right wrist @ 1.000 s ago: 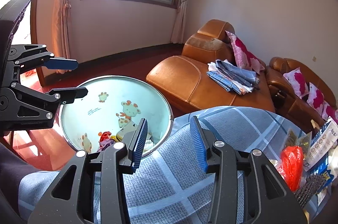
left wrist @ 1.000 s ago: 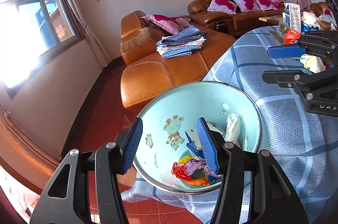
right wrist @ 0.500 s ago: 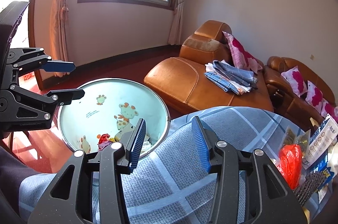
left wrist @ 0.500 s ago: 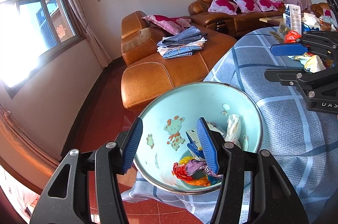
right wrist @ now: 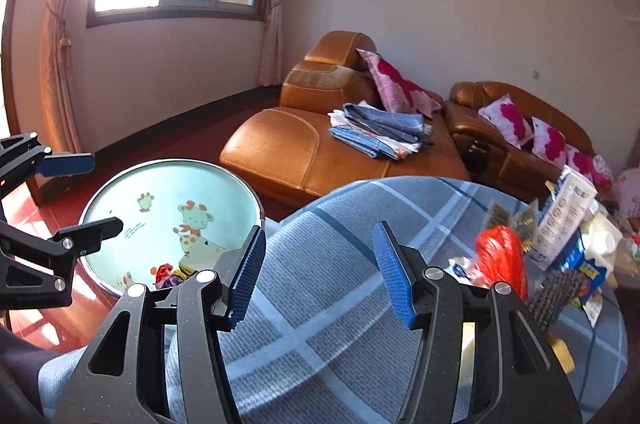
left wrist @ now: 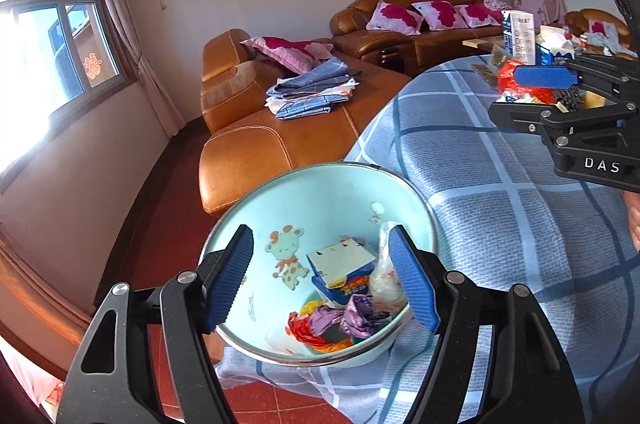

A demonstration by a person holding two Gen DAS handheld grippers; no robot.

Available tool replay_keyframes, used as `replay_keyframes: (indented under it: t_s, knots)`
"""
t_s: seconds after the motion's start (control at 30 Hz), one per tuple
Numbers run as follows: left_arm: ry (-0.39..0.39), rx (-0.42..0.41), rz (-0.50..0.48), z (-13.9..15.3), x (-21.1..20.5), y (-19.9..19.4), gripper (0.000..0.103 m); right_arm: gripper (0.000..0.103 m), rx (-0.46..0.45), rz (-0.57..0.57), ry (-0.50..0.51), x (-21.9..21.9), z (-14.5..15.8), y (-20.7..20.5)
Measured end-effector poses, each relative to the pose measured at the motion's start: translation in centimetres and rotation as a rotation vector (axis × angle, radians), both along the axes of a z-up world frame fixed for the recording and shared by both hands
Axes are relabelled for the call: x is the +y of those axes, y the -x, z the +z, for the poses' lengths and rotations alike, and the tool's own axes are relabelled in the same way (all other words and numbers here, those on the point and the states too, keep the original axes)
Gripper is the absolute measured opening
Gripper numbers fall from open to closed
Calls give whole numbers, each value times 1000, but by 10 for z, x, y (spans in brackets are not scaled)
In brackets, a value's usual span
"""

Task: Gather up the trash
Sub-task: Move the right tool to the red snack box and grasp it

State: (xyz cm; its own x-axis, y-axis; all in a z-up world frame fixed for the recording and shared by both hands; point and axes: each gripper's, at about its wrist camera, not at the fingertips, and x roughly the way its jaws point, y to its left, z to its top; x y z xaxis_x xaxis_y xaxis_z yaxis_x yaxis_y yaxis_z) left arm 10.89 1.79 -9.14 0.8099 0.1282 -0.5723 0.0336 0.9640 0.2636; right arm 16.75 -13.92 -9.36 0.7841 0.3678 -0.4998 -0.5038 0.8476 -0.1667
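A light blue basin (left wrist: 320, 192) with cartoon giraffes sits at the edge of a table with a blue checked cloth (left wrist: 500, 216); it also shows in the right wrist view (right wrist: 168, 184). It holds a small box (left wrist: 344, 272), crumpled wrappers (left wrist: 340, 320) and a plastic bag. My left gripper (left wrist: 322, 280) is open and empty above the basin. My right gripper (right wrist: 320, 272) is open and empty over the cloth. To its right lies more trash: a red bag (right wrist: 502, 260), a white carton (right wrist: 564, 216) and wrappers.
A brown leather sofa (left wrist: 288, 128) with folded cloths (left wrist: 312, 92) and pink pillows stands behind the table. A red tiled floor lies below the basin. A window is at the left.
My right gripper has swung to the right across the cloth, toward the trash pile. My left gripper has moved a little lower and closer over the basin. Both have stayed open.
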Motion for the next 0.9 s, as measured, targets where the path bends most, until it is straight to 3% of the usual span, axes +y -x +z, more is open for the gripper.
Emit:
replay_keyframes:
  t_s: [0.2, 0.3, 0.4, 0.5, 0.57, 0.77, 0.9]
  knots:
    - [40, 19, -95, -9, -32, 2, 73, 62, 39, -167, 13, -64, -2, 20]
    - [60, 16, -133, -11, -45, 6, 77, 71, 78, -296, 8, -99, -5, 29]
    - [71, 16, -172, -12, -58, 10, 78, 77, 148, -423, -61, -132, -10, 37]
    - [85, 14, -196, -12, -62, 14, 79, 79, 181, -501, -54, -142, -19, 48]
    - [95, 13, -204, -12, -63, 17, 82, 87, 199, -528, -50, -144, -25, 55]
    - [125, 2, -213, -10, -61, 22, 83, 88, 261, -593, -47, -149, -41, 60]
    - [135, -4, -214, -7, -58, 23, 83, 90, 310, -623, -97, -157, -47, 56]
